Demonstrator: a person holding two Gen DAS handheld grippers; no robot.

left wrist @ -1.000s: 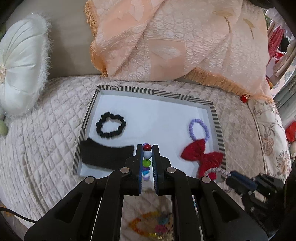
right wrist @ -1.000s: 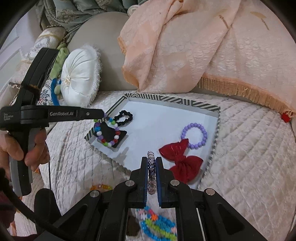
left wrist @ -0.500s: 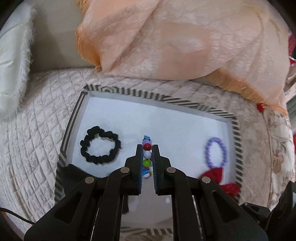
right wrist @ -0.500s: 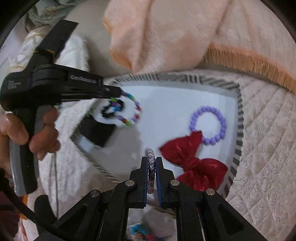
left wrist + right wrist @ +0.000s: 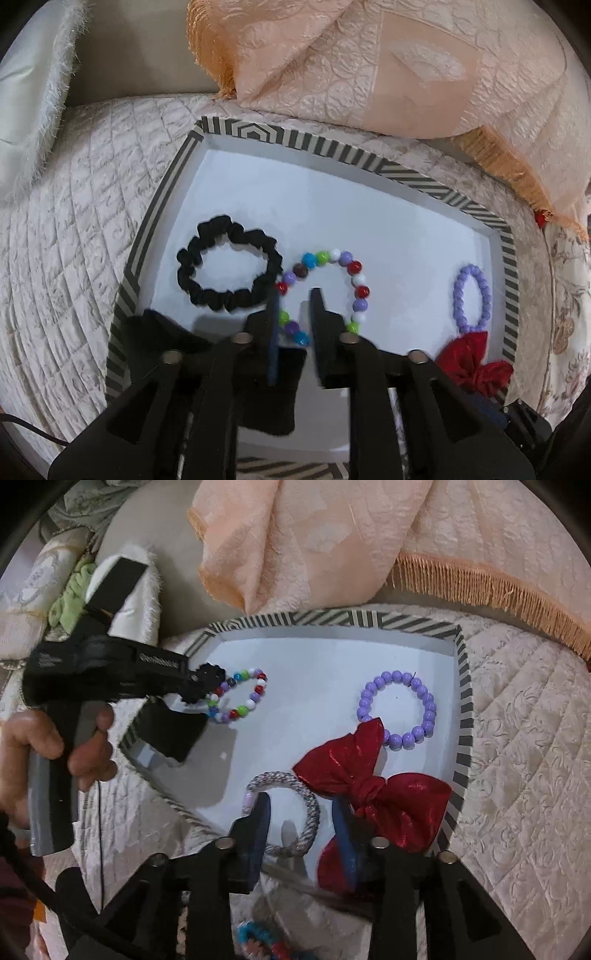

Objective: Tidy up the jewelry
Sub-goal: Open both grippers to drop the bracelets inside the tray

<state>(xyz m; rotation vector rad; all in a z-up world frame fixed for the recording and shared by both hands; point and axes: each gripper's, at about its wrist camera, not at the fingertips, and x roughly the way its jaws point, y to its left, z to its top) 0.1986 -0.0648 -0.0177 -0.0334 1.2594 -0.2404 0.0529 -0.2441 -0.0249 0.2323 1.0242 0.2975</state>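
A tray with a striped rim (image 5: 159, 221) (image 5: 332, 618) lies on a quilted cover. My left gripper (image 5: 295, 295) (image 5: 201, 686) hangs low over its white floor, jaws opening. The multicolour bead bracelet (image 5: 356, 280) (image 5: 240, 696) lies flat there, its near arc between the fingers but not pressed. My right gripper (image 5: 300, 801) is also opening over a grey braided bracelet (image 5: 312, 812) that rests loose on the tray floor. In the tray too are a black scrunchie (image 5: 229, 264), a purple bead bracelet (image 5: 472, 299) (image 5: 397, 709), a red bow (image 5: 373, 782) and a black cloth (image 5: 170, 734).
A peach fringed blanket (image 5: 369, 74) drapes behind the tray. A white furry cushion (image 5: 33, 92) sits at the left. A person's hand (image 5: 55, 746) holds the left gripper's handle. More coloured bracelets (image 5: 258, 941) lie outside the tray's near edge.
Both grippers sank toward the tray and went from shut to open. The multicolour bracelet and the grey braided bracelet left their grips and now lie on the tray floor.
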